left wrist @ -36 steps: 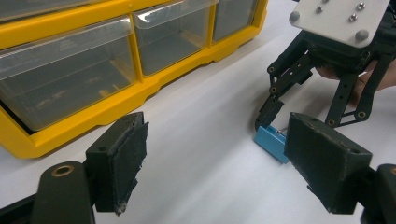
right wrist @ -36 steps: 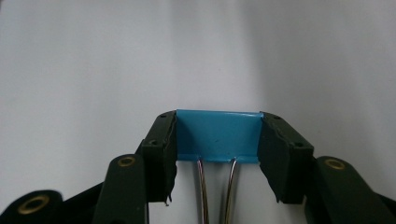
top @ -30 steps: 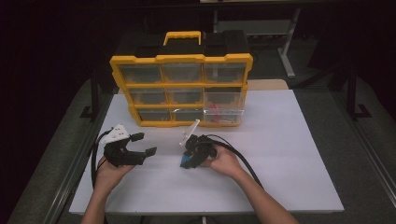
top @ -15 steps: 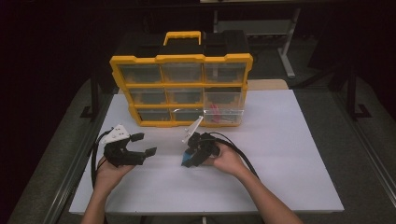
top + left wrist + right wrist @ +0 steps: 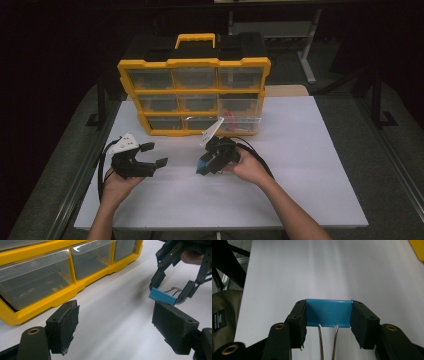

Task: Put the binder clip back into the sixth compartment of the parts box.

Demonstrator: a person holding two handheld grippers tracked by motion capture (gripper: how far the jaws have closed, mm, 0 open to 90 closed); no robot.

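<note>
Blue clip (image 5: 328, 312) drawn further from organizer (image 5: 194, 95)

You can't read any text here — the small black label (image 5: 218, 318) on the olive bag (image 5: 225, 312) beside your table carries white print, but it is too blurred to make out.

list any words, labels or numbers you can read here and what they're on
No text here can be read.
Black tag on the olive fabric at the edge of the right gripper view: white print, too small and blurred to read.
Yellow organizer, its clear drawers, the blue clip in the right claw: no lettering visible.
</note>
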